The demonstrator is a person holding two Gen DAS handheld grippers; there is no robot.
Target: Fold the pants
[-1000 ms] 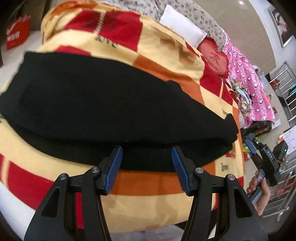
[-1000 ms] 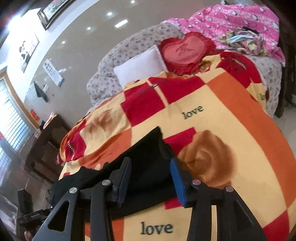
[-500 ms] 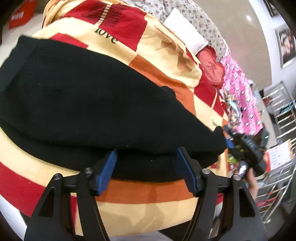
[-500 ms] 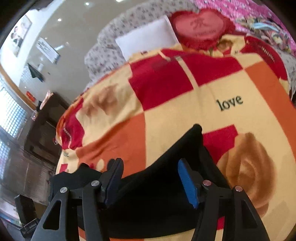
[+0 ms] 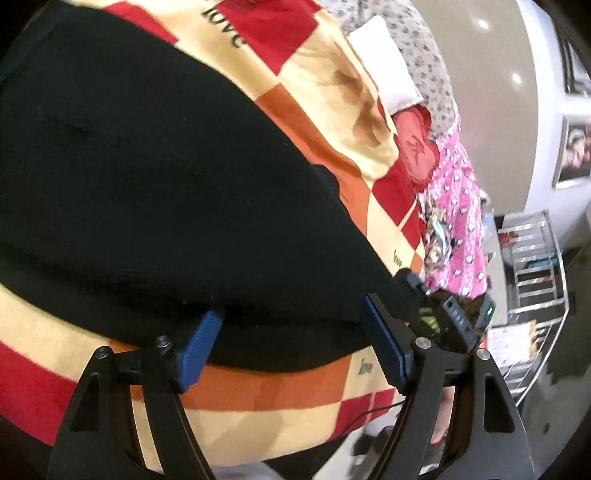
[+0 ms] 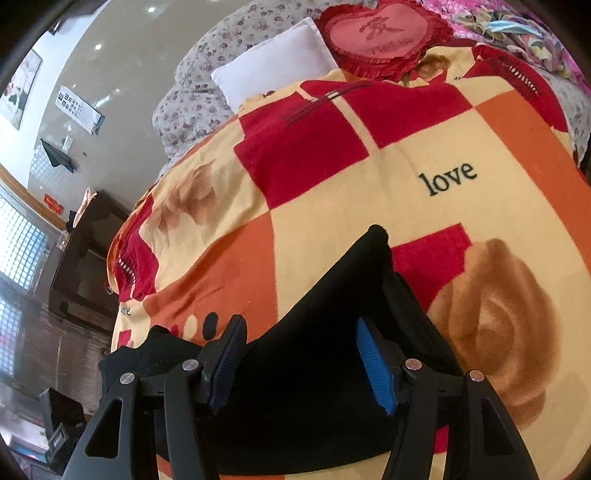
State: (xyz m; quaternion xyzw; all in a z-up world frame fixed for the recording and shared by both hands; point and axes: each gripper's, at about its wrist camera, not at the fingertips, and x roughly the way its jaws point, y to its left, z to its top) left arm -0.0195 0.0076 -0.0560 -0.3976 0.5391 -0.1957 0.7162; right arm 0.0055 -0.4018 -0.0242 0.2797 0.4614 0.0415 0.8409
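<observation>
The left claw [image 5: 291, 341] stands wide open, its two blue-padded fingers [image 5: 201, 341] spread at the near edge of the black knit pants [image 5: 147, 177] with nothing clamped between them; the left finger's tip is tucked just under the upper fold. The right claw [image 6: 301, 362] is likewise wide apart and holds nothing, its fingers resting over the narrow end of the same pants [image 6: 325, 332]. There is one pair of pants, doubled over so that two layers show along the near edge, lying flat across a fleece blanket [image 6: 406, 206] checked in red, orange and cream and printed with brown roses and the word "love". The blanket covers a bed. At its head sit one white rectangular pillow [image 6: 273, 70], one red heart-shaped cushion [image 6: 384, 33] and a grey floral quilt [image 6: 192, 96]; a pink patterned cover [image 5: 458, 206] lies along the far side. Framed pictures hang on the pale wall, and a metal rack [image 5: 535, 266] stands beside the bed.
</observation>
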